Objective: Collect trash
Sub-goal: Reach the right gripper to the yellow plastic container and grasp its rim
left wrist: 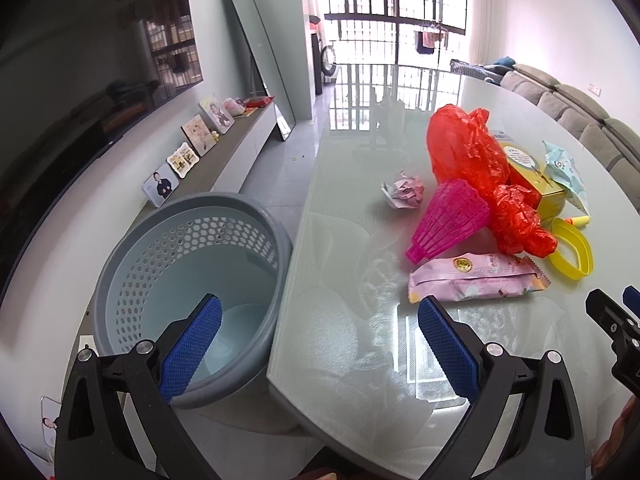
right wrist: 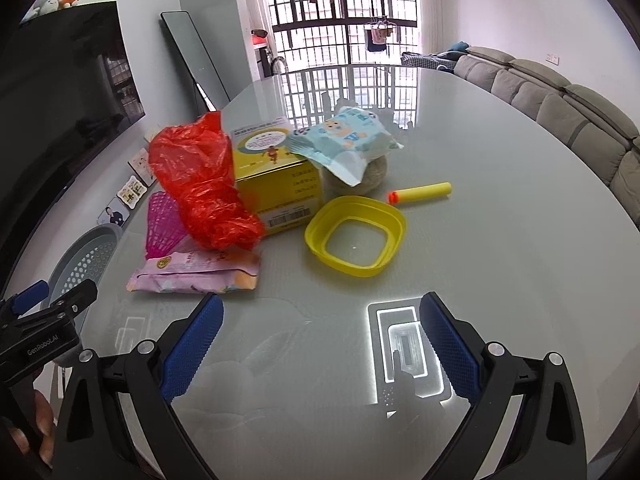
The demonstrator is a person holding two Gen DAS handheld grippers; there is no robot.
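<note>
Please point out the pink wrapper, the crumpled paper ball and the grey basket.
pink wrapper (left wrist: 476, 277), left wrist view, middle of pack.
crumpled paper ball (left wrist: 403, 191), left wrist view, its centre.
grey basket (left wrist: 256, 206), left wrist view, far rim.

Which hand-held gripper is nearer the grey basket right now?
Left. The left hand-held gripper straddles the table edge with one finger over the grey basket's opening. The right hand-held gripper is over the table, the basket off to its left.
</note>
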